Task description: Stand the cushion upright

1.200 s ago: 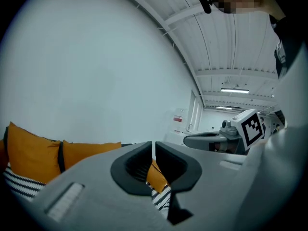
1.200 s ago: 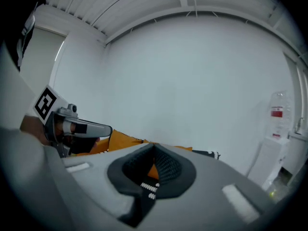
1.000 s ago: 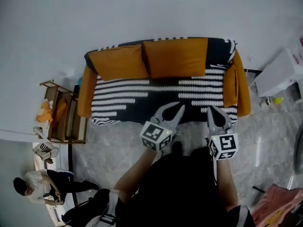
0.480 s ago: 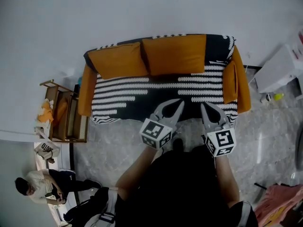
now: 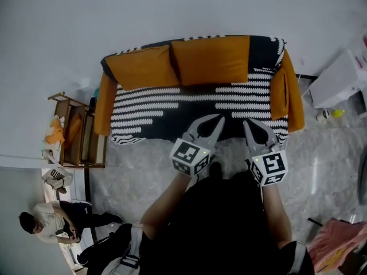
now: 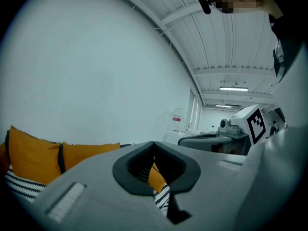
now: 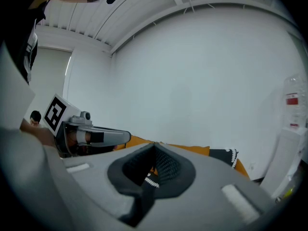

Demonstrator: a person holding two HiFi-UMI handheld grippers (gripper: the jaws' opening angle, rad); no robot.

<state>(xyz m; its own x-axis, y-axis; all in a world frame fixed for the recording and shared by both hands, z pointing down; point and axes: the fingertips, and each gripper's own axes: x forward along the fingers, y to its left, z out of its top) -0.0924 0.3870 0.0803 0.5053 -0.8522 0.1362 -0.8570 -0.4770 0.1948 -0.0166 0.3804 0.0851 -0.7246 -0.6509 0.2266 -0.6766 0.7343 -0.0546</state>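
Two orange cushions stand upright against the back of the sofa [image 5: 137, 122], a left cushion [image 5: 140, 67] and a right cushion [image 5: 211, 59]. A black-and-white striped throw [image 5: 172, 105] covers the seat. My left gripper [image 5: 218, 120] and right gripper [image 5: 248, 125] hover side by side over the sofa's front edge, short of the cushions. Both are shut with nothing between the jaws. In the left gripper view the tips [image 6: 154, 144] meet, and the cushions [image 6: 33, 153] lie beyond at the left. The right gripper view shows its tips [image 7: 155, 146] closed in front of the sofa back.
A wooden side shelf [image 5: 77, 133] stands left of the sofa. At the right are a white cabinet [image 5: 338, 82] and a yellow object [image 5: 336, 113] on the floor. A person [image 5: 49, 225] sits on the floor at lower left. Pink cloth [image 5: 338, 245] lies at lower right.
The sofa sits slightly higher in the head view. The right gripper has shifted a little toward the left one. Both stay over the sofa's front edge.
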